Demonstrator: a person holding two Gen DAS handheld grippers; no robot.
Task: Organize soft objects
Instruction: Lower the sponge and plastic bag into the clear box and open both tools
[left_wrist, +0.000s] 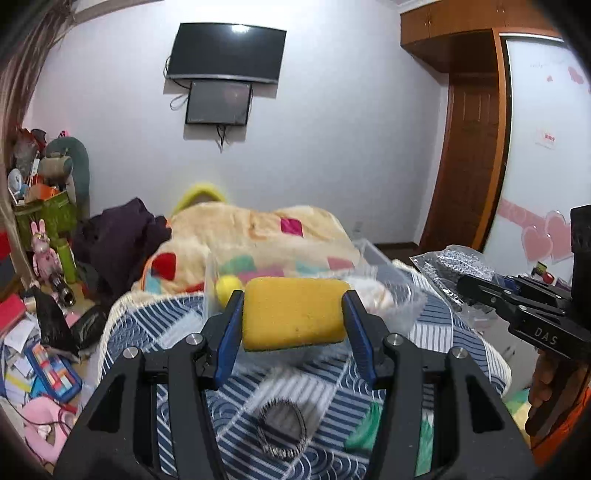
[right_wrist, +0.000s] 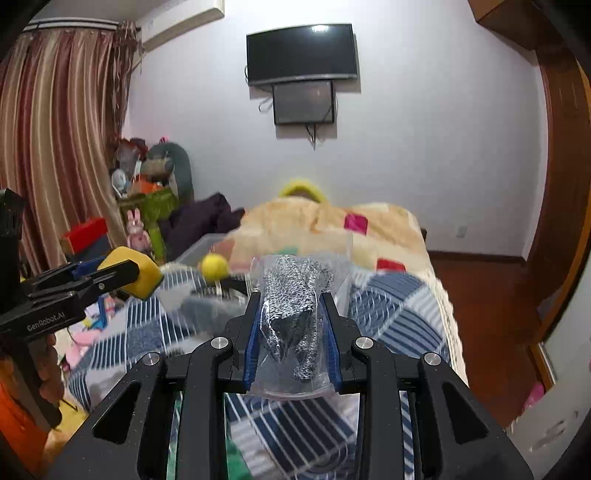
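Note:
My left gripper is shut on a yellow sponge and holds it above the bed, in front of a clear plastic bin. The sponge also shows in the right wrist view, at the left. My right gripper is shut on a clear bag of grey knitted fabric, held up over the bed; the bag also shows in the left wrist view, at the right. A yellow ball lies in the bin. It shows in the right wrist view too.
The bed has a blue striped quilt and a cream patchwork blanket. A dark ring-shaped band and something green lie on the quilt near me. Clutter covers the floor at the left. A wooden door stands at the right.

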